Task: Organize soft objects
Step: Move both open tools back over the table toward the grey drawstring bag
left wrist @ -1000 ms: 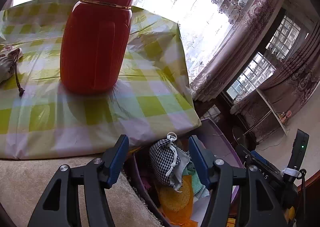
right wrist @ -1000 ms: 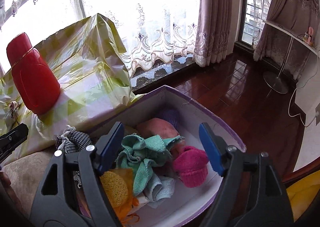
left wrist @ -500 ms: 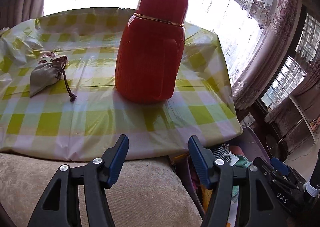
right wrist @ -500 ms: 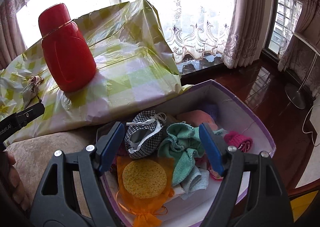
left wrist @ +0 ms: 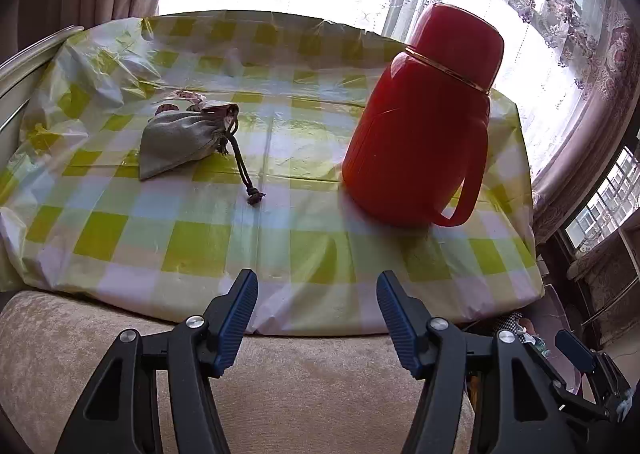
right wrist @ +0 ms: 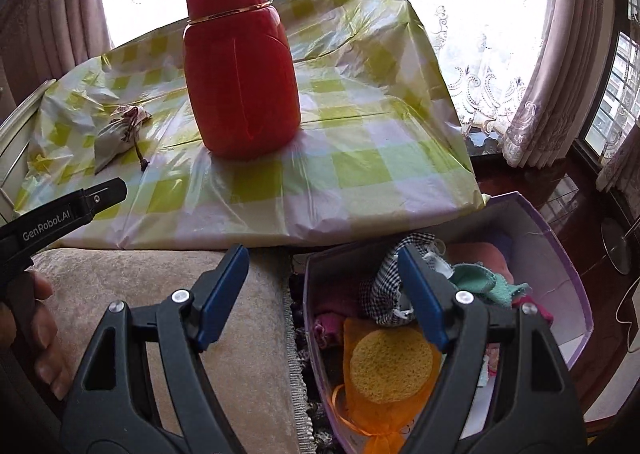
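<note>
A grey drawstring pouch (left wrist: 185,141) lies on the yellow checked tablecloth (left wrist: 208,238), far left; the right wrist view shows the pouch (right wrist: 116,134) too. My left gripper (left wrist: 316,304) is open and empty over the table's near edge, well short of the pouch. My right gripper (right wrist: 322,290) is open and empty above the gap between the beige cushion (right wrist: 140,286) and the purple box (right wrist: 560,278). In the box lie a checked cloth bag (right wrist: 380,294), a yellow sponge in orange mesh (right wrist: 390,366), a green cloth (right wrist: 484,282) and pink items.
A tall red thermos (left wrist: 424,126) with a handle stands on the tablecloth right of the pouch. A beige cushion (left wrist: 280,382) runs along the near side. The left gripper's black body (right wrist: 60,214) and a hand (right wrist: 36,334) show at the left. Curtains and windows lie behind.
Both views have swung left, from the box toward the table. The pouch and thermos now sit further right in the left view; the box has slid to the right view's lower right.
</note>
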The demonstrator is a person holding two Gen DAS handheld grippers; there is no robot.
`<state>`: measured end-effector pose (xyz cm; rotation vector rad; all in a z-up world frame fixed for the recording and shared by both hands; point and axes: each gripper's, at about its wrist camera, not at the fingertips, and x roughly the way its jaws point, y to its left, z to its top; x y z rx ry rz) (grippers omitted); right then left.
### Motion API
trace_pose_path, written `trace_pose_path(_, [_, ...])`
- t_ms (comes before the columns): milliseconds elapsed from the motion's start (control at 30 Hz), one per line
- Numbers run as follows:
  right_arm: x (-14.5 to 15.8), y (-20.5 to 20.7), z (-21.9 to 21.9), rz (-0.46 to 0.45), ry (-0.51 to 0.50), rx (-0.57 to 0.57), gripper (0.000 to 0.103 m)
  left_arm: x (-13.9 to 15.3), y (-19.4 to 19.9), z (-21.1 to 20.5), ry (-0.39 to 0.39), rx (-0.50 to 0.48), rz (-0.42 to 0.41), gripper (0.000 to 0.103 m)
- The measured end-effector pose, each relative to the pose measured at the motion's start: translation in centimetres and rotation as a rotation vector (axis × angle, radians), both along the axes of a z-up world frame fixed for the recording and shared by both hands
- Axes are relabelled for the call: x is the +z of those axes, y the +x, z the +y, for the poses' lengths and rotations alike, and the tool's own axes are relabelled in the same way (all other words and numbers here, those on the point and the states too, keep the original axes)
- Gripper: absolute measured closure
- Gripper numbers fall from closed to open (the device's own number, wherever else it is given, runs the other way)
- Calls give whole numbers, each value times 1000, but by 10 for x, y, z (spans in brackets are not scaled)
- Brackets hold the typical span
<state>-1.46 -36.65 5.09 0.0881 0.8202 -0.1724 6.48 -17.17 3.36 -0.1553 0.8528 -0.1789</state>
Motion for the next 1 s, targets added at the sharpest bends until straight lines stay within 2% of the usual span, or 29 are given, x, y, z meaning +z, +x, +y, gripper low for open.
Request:
trace_pose_path(200, [-6, 17, 33, 11, 33, 90, 24, -5, 10, 23, -6, 51, 22, 40])
trace_pose_path(367, [-10, 32, 61, 23, 21, 151, 24, -11, 19, 38, -21, 80, 49, 40])
trace_pose_path(733, [-19, 68, 98, 37, 4, 220, 24, -20, 60, 99, -81, 216, 90, 40])
trace_pose_path(833, [-22, 75, 108, 39, -4, 240, 24, -19, 77, 113, -91, 241, 85, 36])
trace_pose_path(1000, [-24, 87, 119, 34, 9, 254, 24, -21, 110, 137, -124, 285, 70, 22])
